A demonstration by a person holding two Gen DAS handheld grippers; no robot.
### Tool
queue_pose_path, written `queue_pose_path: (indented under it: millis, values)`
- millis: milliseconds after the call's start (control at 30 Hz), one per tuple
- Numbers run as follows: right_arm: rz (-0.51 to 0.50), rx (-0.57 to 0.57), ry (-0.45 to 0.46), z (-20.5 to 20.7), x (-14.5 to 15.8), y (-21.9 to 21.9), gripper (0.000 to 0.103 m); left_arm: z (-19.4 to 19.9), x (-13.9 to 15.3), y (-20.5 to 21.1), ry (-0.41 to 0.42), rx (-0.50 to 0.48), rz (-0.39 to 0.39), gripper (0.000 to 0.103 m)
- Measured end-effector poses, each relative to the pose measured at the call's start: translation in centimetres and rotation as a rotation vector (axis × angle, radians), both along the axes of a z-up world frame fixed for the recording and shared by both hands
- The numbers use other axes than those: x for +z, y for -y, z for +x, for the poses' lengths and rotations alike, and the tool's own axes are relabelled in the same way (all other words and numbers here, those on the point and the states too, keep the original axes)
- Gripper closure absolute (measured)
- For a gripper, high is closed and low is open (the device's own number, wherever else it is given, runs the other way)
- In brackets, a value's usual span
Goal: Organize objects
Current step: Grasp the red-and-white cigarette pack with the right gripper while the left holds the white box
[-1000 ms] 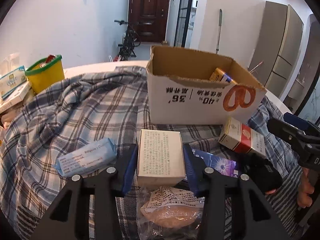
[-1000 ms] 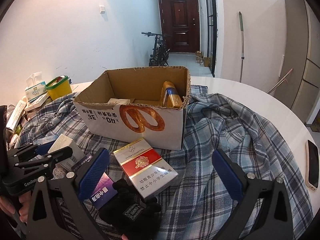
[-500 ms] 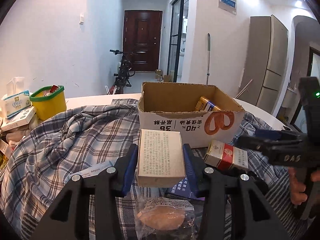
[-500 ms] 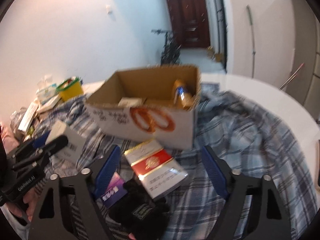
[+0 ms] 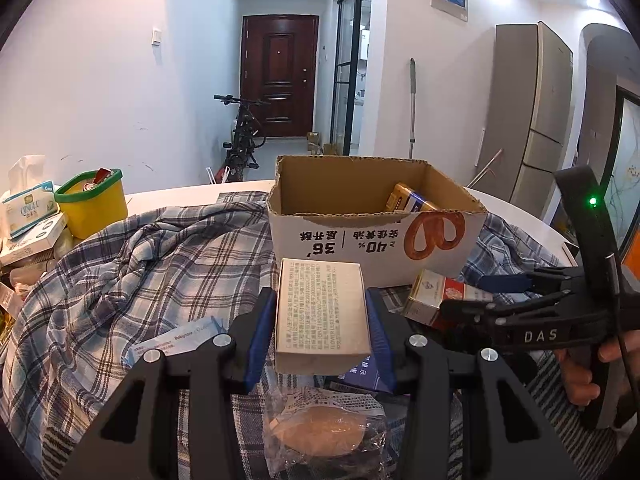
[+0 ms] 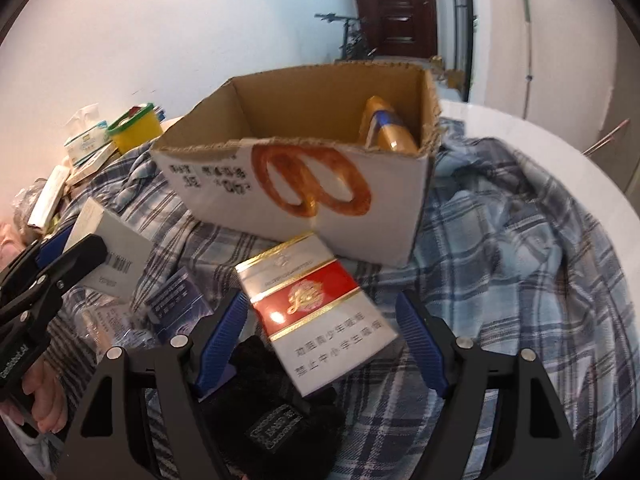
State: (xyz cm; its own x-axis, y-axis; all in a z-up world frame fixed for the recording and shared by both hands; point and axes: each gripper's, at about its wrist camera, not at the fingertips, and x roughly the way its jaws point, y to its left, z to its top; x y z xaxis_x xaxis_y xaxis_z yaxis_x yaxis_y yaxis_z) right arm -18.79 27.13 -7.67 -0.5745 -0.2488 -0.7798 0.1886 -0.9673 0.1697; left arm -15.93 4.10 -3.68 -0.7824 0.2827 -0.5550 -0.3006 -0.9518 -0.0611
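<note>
My left gripper (image 5: pixel 320 320) is shut on a pale printed box (image 5: pixel 322 312), held just above the plaid shirt in front of the open cardboard box (image 5: pixel 372 248). The same pale box (image 6: pixel 116 256) shows at the left of the right wrist view. A red and white cigarette carton (image 6: pixel 316 312) lies tilted on the shirt against the cardboard box (image 6: pixel 300 184). My right gripper (image 6: pixel 320 336) straddles it, jaws closing, with the carton between the blue pads (image 6: pixel 224 332); a narrow gap shows at the right pad. A gold and blue pack (image 6: pixel 388 128) leans inside the cardboard box.
The plaid shirt (image 5: pixel 140 264) covers a round white table (image 6: pixel 560 152). A black glove (image 6: pixel 276 412), a purple box (image 6: pixel 176 300), a bagged bun (image 5: pixel 324 428) and a blue tissue pack (image 5: pixel 176 340) lie near me. A yellow tub (image 5: pixel 94 204) and tissue boxes (image 5: pixel 28 204) stand far left.
My right gripper has tipped down toward the cigarette carton and its jaws have narrowed around it. The left gripper has raised the pale box slightly and tilted upward.
</note>
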Motion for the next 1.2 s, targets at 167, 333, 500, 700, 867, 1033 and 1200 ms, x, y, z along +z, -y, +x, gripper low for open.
queue_pose_path:
  millis: [167,333,500,700,867,1033,1200]
  values:
    - [0.049,0.062,-0.007,0.5,-0.1,1.6,0.029,0.0,0.0,-0.1,0.0,-0.002,-0.003,0.056]
    - [0.078,0.083,-0.021,0.8,-0.1,2.2,0.03,-0.1,-0.2,-0.1,0.007,-0.002,-0.004,0.056]
    - [0.028,0.043,0.002,-0.3,-0.3,1.2,0.03,-0.1,-0.2,-0.1,0.008,-0.005,-0.007,0.056]
    - [0.06,0.081,0.023,-0.5,-0.9,2.1,0.037,-0.1,-0.2,-0.2,0.009,-0.004,-0.007,0.056]
    - [0.079,0.033,-0.05,0.8,0.3,1.6,0.039,-0.1,-0.2,-0.2,0.008,-0.005,-0.008,0.056]
    - [0.001,-0.029,-0.075,1.6,1.7,0.0,0.041,-0.1,-0.2,-0.3,0.008,-0.009,-0.01,0.056]
    - [-0.081,0.075,0.041,1.0,0.6,0.6,0.041,-0.2,-0.3,-0.3,0.009,-0.01,-0.011,0.056]
